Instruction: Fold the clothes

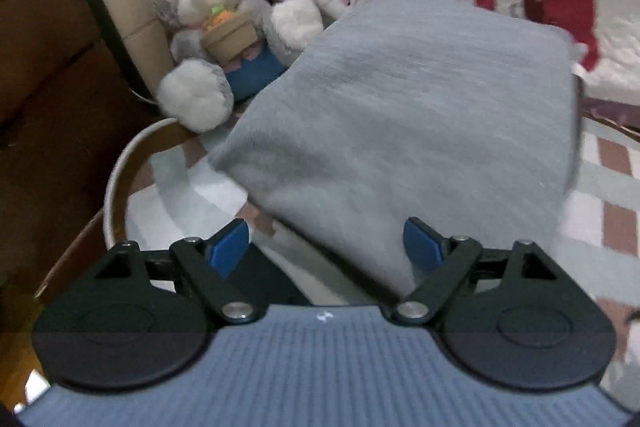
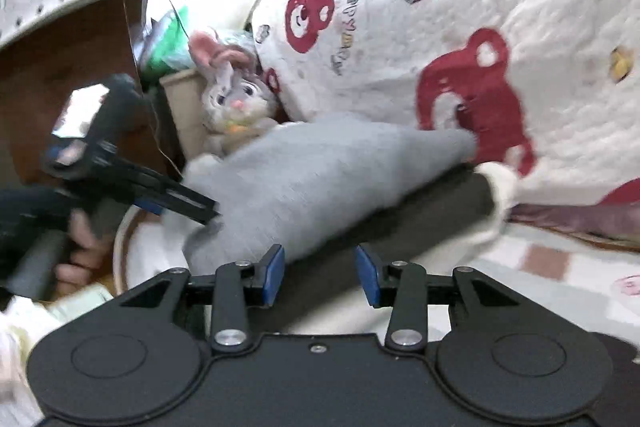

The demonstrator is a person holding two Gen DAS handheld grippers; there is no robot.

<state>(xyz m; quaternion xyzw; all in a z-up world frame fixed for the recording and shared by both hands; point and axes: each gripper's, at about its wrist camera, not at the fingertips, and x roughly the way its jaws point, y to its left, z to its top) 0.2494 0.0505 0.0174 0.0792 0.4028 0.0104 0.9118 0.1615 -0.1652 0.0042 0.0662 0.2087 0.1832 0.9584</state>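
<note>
A folded grey garment lies on the bed, blurred by motion. My left gripper is open just short of its near edge, and the cloth's lower corner reaches down beside the right blue pad. In the right wrist view the grey garment rests on a dark garment with a cream cuff. My right gripper is open over the dark cloth. The left gripper, held by a hand, points at the grey garment's left edge.
A plush rabbit leans on a cardboard tube at the back left, beside brown wooden furniture. A white quilt with red bears is bunched behind the clothes. A checked sheet covers the bed, and a white curved band runs along its left edge.
</note>
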